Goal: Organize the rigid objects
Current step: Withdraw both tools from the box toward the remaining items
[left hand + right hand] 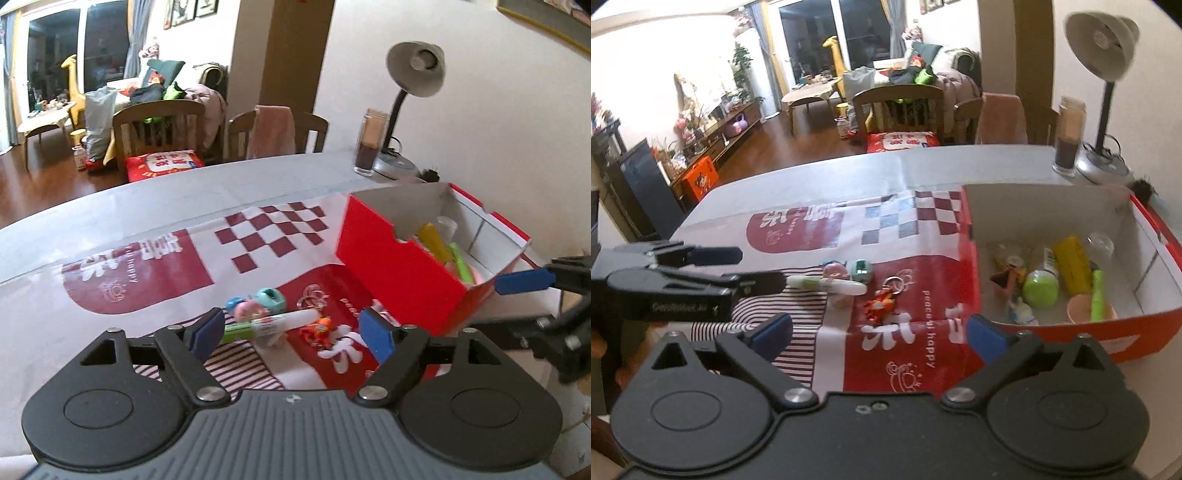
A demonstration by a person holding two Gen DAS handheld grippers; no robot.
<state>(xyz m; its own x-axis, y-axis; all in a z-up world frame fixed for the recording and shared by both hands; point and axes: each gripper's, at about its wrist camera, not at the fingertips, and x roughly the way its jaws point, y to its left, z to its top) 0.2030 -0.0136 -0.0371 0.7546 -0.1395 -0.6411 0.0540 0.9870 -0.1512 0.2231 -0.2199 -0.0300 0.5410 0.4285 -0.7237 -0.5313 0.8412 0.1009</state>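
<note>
A red open box [399,269] [1145,332] stands on the table at the right and holds several items: a yellow tube [1073,264], a green round lid [1039,290], a pink cup [1082,312]. On the cloth left of it lie a white-green marker [280,323] [827,285], a pink toy [247,310], a teal round piece [271,298] [862,268] and an orange keychain [317,328] [881,304]. My left gripper [291,330] is open, low over the marker and keychain. My right gripper [879,334] is open and empty, near the box's front left corner.
A patterned red-white cloth [908,354] covers the table. A desk lamp [413,74] and a glass jar [369,144] stand at the far right by the wall. Wooden chairs [159,129] stand beyond the far table edge.
</note>
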